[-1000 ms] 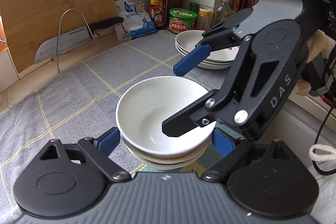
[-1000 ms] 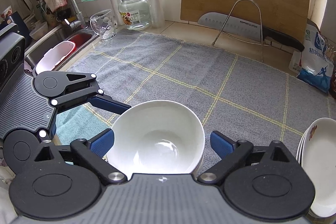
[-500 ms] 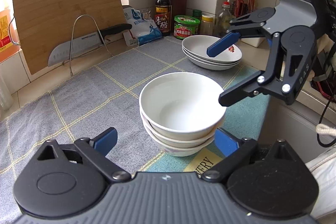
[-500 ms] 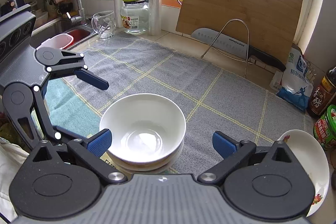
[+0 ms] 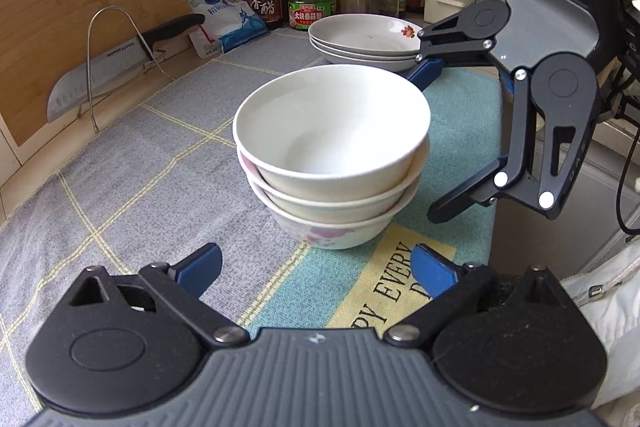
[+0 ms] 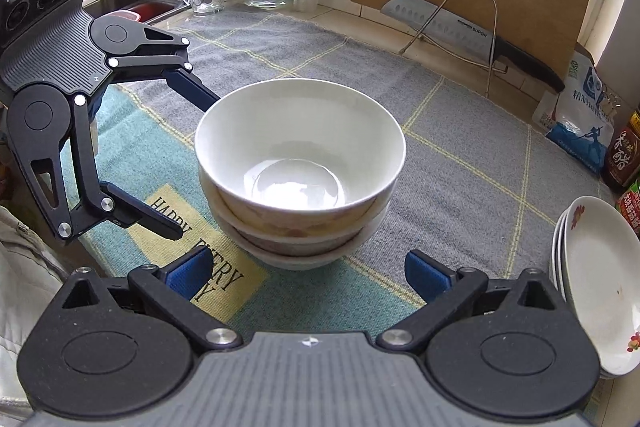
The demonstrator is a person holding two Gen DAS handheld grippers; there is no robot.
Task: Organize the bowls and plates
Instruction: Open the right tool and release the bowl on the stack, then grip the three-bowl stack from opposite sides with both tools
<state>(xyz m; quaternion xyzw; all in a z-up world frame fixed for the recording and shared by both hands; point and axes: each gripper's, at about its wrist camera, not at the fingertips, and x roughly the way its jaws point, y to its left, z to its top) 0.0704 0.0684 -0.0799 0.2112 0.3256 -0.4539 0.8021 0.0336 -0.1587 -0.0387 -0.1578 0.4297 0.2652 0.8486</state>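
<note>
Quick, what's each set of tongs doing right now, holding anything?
Left tongs: open, just widened, holding nothing.
Right tongs: open, holding nothing; bowl stack sits free.

White bowls (image 5: 332,147), the lowest showing pink flowers, are sitting on a grey mat (image 5: 140,163) crossed by yellow lines, with white red-flowered plates (image 5: 360,41) lying beyond the bowls beside a green-lidded jar (image 5: 312,7).
</note>
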